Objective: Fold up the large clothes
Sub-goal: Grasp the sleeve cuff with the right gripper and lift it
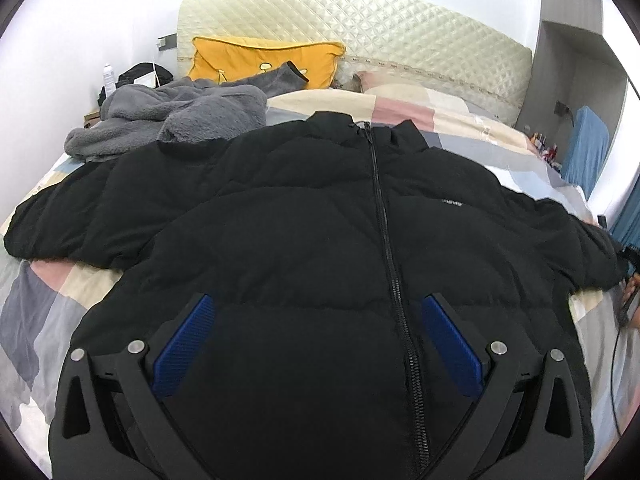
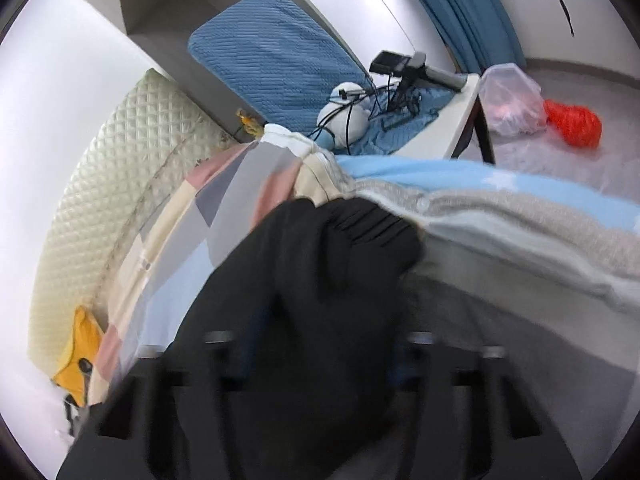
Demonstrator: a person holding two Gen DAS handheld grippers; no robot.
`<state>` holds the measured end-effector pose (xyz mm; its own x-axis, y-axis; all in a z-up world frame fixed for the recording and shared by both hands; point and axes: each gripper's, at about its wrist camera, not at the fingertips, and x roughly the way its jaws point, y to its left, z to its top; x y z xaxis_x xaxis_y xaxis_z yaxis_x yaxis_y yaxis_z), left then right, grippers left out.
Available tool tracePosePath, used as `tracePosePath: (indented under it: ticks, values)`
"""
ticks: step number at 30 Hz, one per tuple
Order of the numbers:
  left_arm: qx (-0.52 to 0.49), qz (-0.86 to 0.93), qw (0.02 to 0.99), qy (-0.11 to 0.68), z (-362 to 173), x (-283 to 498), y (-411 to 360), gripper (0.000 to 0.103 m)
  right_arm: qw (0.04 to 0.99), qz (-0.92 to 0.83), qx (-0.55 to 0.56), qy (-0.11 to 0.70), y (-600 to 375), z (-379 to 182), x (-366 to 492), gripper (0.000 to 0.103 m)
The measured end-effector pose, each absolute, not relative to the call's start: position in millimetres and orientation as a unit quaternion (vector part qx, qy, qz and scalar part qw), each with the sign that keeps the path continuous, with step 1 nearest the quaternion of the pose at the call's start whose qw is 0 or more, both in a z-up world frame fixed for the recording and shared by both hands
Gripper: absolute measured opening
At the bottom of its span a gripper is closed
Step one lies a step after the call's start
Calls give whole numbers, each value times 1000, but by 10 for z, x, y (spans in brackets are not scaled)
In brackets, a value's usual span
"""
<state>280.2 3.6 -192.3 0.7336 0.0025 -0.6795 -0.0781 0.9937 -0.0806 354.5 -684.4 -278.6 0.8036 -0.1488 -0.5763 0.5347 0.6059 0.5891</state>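
A large black puffer jacket lies front up and zipped on the patchwork bed cover, with both sleeves spread out sideways. My left gripper is open and empty just above the jacket's lower front, its blue pads apart on either side of the zip. In the blurred right wrist view, the jacket's right sleeve cuff bunches between the fingers of my right gripper near the bed's right edge. The fingers look closed on the sleeve.
A grey fleece garment lies heaped at the bed's far left, beside a yellow pillow and a quilted headboard. A bedside shelf with a blue mat and cabled devices stands right of the bed. Plastic bags lie on the floor.
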Motion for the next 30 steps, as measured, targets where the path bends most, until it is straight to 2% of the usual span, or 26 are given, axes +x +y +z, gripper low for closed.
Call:
tracePosePath:
  ticks: [1,3,9,22,30]
  values:
    - [-51,22,929,365,-1932,2804,32,103,866,-198,394,238,-6840,-2717,3524,13]
    - [-50,22,930,364,-1924,2785,38,103,875,-198,380,227,-6829,-2567,3482,10]
    - [-42,31,937,347,-1818,2699,100,103,885,-213,368,191,-6805,-2042,3214,6]
    - [5,52,937,346,-1693,2505,291,103,916,-196,311,163,-6186,-674,2929,6]
    - [10,29,946,322,-1558,2174,434,103,957,-137,218,133,-5053,366,2855,8]
